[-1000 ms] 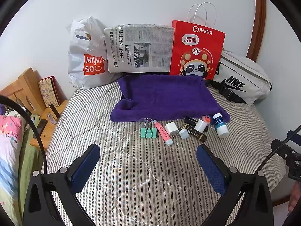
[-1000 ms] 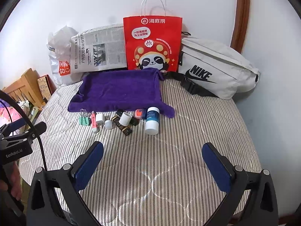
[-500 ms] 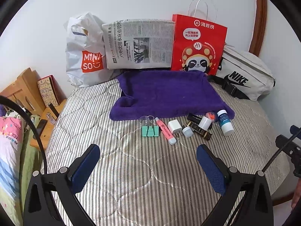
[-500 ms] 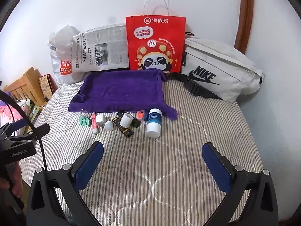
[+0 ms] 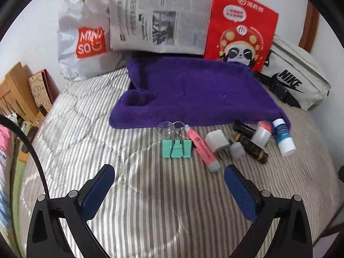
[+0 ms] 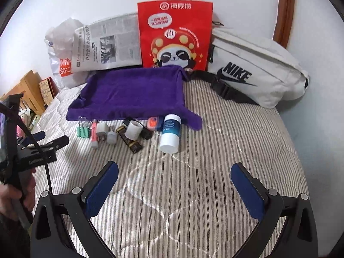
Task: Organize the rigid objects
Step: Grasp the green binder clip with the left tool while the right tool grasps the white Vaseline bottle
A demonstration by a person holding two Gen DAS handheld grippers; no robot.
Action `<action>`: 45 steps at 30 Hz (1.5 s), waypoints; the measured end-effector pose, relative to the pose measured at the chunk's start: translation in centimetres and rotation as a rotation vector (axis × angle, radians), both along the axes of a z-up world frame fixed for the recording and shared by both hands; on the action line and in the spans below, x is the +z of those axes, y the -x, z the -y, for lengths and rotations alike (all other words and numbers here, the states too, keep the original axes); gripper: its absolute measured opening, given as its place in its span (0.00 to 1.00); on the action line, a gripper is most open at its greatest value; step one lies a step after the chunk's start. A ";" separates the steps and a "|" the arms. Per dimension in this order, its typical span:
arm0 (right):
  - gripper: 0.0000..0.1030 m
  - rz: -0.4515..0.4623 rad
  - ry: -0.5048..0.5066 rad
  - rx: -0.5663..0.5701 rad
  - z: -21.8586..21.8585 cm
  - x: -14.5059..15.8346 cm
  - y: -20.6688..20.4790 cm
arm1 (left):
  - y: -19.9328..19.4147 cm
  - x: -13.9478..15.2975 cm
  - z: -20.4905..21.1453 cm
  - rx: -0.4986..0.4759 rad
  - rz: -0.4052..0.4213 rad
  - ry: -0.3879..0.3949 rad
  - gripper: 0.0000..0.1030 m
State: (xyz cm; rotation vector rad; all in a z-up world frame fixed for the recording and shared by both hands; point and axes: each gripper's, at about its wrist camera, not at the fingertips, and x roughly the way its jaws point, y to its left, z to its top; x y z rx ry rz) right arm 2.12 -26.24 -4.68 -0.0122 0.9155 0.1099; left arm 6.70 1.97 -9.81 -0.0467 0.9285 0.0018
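Striped bed: green binder clip just ahead of open left claw.

You are in a home bedroom: a striped quilted mattress fills the floor of the view, a wooden bedside stand sits off its left edge, and shopping bags, a newspaper and a waist bag lean along the white wall at its far edge.

You have a row of small items on the striped bed, just near the purple towel: mint clip far left, pink highlighter, white plug, dark tubes, and a white-capped blue bottle lying rightmost.
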 end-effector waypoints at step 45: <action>0.79 -0.117 -0.105 0.008 -0.8 -8.6 -10.3 | -1.1 -4.6 -0.1 -0.038 -0.010 -0.040 0.38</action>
